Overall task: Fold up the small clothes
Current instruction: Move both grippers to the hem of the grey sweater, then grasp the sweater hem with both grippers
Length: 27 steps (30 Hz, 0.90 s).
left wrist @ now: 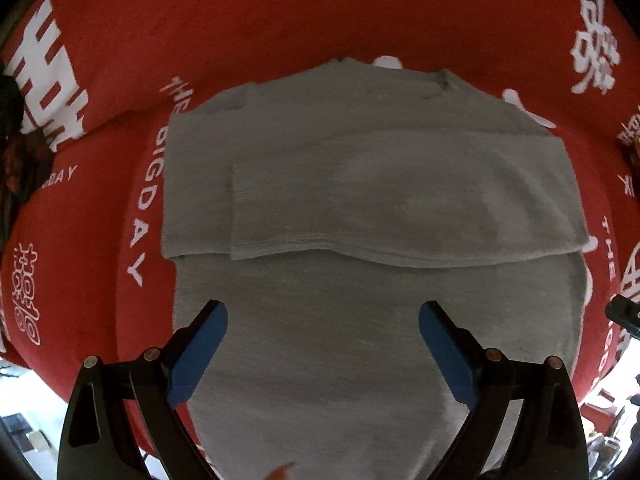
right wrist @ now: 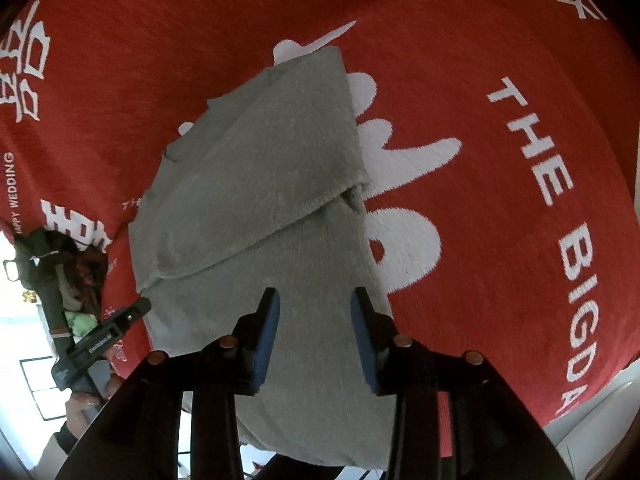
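A small grey knit sweater (left wrist: 360,184) lies flat on a red cloth (left wrist: 280,20) with white lettering. Its sleeves are folded across the chest, and the neckline is at the far end. My left gripper (left wrist: 323,316) is wide open and empty, hovering over the sweater's lower body near the hem. In the right wrist view the same sweater (right wrist: 260,200) runs up from the bottom. My right gripper (right wrist: 315,304) is open and empty over the sweater's lower part, near its right edge. The left gripper also shows in the right wrist view (right wrist: 108,332) at the sweater's left edge.
The red cloth (right wrist: 500,120) covers the whole surface around the sweater. A dark patterned object (left wrist: 16,152) lies at the far left edge. The cloth's near edge (right wrist: 592,400) drops away at the lower right. The right gripper's tip (left wrist: 624,314) shows at the right edge.
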Each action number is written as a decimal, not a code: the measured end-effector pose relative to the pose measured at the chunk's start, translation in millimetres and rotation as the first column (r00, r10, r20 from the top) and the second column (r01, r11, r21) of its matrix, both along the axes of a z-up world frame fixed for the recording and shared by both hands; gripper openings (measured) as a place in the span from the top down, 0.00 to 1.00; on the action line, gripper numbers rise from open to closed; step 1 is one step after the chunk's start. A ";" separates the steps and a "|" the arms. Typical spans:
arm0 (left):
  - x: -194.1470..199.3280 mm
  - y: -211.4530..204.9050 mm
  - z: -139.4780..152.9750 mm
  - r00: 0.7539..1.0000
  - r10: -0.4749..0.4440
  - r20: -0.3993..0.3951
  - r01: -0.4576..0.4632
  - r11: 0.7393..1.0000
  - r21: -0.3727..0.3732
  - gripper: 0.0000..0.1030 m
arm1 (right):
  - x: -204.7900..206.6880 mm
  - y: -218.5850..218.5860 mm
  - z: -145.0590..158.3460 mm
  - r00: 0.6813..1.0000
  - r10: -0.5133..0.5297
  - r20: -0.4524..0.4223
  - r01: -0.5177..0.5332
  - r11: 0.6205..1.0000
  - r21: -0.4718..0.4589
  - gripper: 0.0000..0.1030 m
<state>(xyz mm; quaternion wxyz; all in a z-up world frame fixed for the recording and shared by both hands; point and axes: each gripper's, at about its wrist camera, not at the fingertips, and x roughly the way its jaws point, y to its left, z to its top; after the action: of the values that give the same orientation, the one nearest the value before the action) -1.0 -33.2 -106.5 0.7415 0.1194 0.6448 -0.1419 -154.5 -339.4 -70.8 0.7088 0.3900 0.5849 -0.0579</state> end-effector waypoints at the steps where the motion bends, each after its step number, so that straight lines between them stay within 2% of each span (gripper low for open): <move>1: -3.8 -5.2 1.9 1.000 -0.004 -0.010 0.004 1.000 -0.003 0.06 | -2.3 -2.1 1.5 1.000 0.006 0.006 -0.006 1.000 0.007 0.53; 2: -7.2 -9.3 4.0 1.000 -0.007 -0.013 0.007 1.000 -0.001 0.02 | -4.0 -3.6 2.9 1.000 0.010 0.013 -0.010 1.000 0.013 0.46; 6: -24.0 -26.2 15.6 1.000 -0.011 0.009 0.011 1.000 0.026 0.01 | -7.5 -9.6 8.8 0.997 0.059 0.047 -0.061 0.997 0.043 0.45; 8: -31.0 -30.7 18.1 1.000 0.009 0.015 -0.009 0.999 0.042 0.01 | -7.1 -11.7 12.0 0.993 0.100 0.057 -0.103 0.993 0.053 0.32; 11: -45.9 -36.4 23.5 0.998 0.050 0.025 -0.052 0.997 0.060 0.01 | -7.5 -14.2 15.9 0.984 0.161 0.071 -0.167 0.983 0.080 0.30; 16: -74.0 -33.6 21.9 0.995 0.099 -0.022 -0.098 0.995 0.025 0.01 | -11.2 -16.4 10.2 0.972 0.229 0.051 -0.233 0.967 0.098 0.28; 21: -96.1 1.8 2.5 0.985 0.144 -0.093 -0.138 0.988 0.064 0.01 | -20.0 -5.8 0.3 0.973 0.228 0.036 -0.231 0.965 0.127 0.28; 27: -116.6 69.4 -16.9 0.973 0.203 -0.108 -0.196 0.978 0.070 0.01 | -40.0 28.4 -14.7 0.971 0.239 0.011 -0.239 0.963 0.127 0.28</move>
<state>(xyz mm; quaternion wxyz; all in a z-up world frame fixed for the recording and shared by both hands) -117.6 36.2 -123.4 0.7101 0.0676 0.6987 -0.0541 -194.5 -311.0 -85.5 0.6830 0.3609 0.6317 0.0647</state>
